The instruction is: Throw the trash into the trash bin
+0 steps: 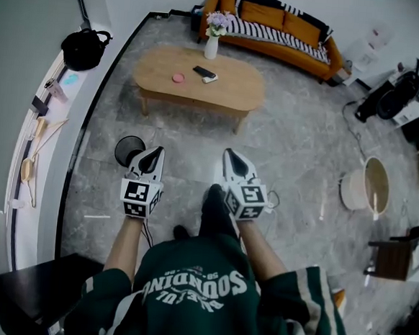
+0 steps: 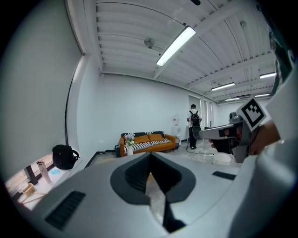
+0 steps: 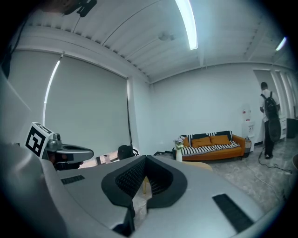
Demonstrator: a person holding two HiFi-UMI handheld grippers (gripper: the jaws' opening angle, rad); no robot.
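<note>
I stand on the grey floor holding both grippers out in front of me, level with each other. My left gripper (image 1: 152, 156) (image 2: 150, 155) has its jaws together with nothing between them. My right gripper (image 1: 233, 158) (image 3: 145, 159) is likewise shut and empty. Ahead stands an oval wooden coffee table (image 1: 233, 93) with a small pink item (image 1: 178, 77) and a black and white item (image 1: 205, 74) on it. A round black bin (image 1: 127, 149) sits on the floor just beyond the left gripper, partly hidden by it. A beige bucket-like bin (image 1: 367, 186) stands far right.
A white vase of flowers (image 1: 212, 44) stands at the table's far edge, with an orange sofa (image 1: 278, 28) behind it. A black bag (image 1: 84, 47) rests on the left ledge. A person with a backpack (image 3: 267, 116) stands at the far right. Cables and equipment line the right side.
</note>
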